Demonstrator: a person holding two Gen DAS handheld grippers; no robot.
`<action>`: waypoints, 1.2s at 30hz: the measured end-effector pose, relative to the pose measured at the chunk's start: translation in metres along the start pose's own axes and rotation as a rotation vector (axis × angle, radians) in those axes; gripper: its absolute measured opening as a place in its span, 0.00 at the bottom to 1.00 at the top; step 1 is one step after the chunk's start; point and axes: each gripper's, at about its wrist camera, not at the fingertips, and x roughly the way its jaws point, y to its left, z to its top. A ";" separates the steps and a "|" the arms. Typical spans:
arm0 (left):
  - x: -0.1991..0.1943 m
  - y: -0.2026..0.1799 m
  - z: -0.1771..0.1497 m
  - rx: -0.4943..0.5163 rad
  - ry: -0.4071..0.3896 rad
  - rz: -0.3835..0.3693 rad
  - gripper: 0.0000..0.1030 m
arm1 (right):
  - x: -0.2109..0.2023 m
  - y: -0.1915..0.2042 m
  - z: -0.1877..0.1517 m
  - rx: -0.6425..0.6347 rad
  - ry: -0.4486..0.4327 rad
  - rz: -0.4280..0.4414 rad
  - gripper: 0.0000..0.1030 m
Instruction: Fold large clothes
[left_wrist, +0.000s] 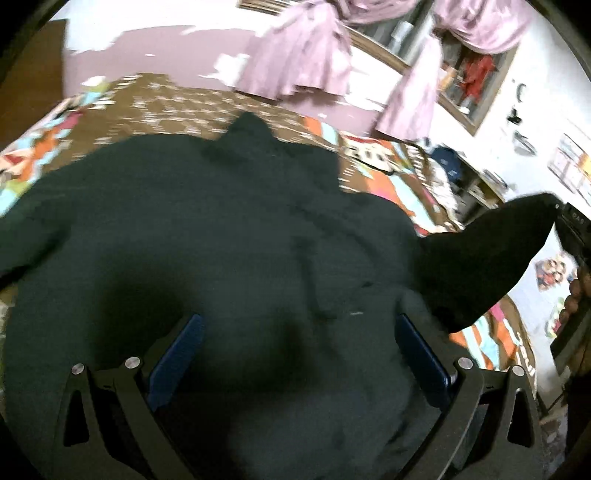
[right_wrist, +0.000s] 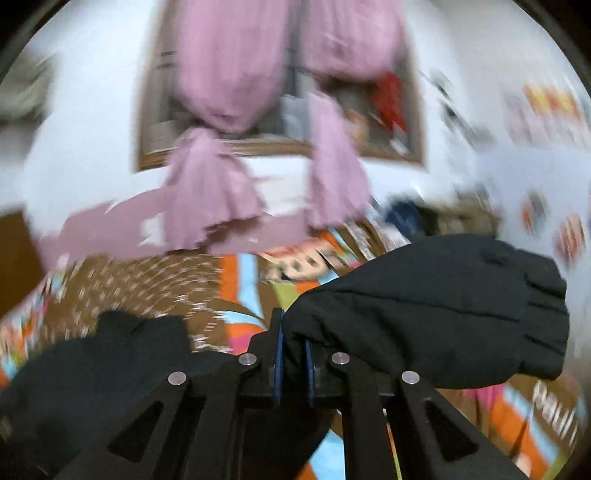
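One tool (right_wrist: 293, 354) clamped on garment (right_wrist: 443, 306)

Jacket (left_wrist: 207, 229) spread on bedspread (left_wrist: 155, 107), filling most of bed in front of left tool (left_wrist: 295, 350). Its sleeve (right_wrist: 443, 302) lifted off bed at right, cuff end clamped in right tool (right_wrist: 293, 363), rest of jacket lower left of it. Behind bed: wall w/ window (left_wrist: 476, 77), curtains (left_wrist: 303, 51) hanging over it. Cluttered shelf (left_wrist: 480, 192) past bed's far right corner.
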 end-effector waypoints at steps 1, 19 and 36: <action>-0.009 0.013 -0.001 -0.017 0.007 0.043 0.99 | -0.002 0.023 -0.003 -0.061 -0.017 0.022 0.09; -0.066 0.128 -0.027 -0.280 -0.124 -0.066 0.99 | 0.027 0.219 -0.145 -0.451 0.379 0.405 0.42; -0.027 0.108 -0.015 -0.151 -0.077 -0.003 0.98 | 0.082 0.048 -0.094 0.029 0.417 0.082 0.77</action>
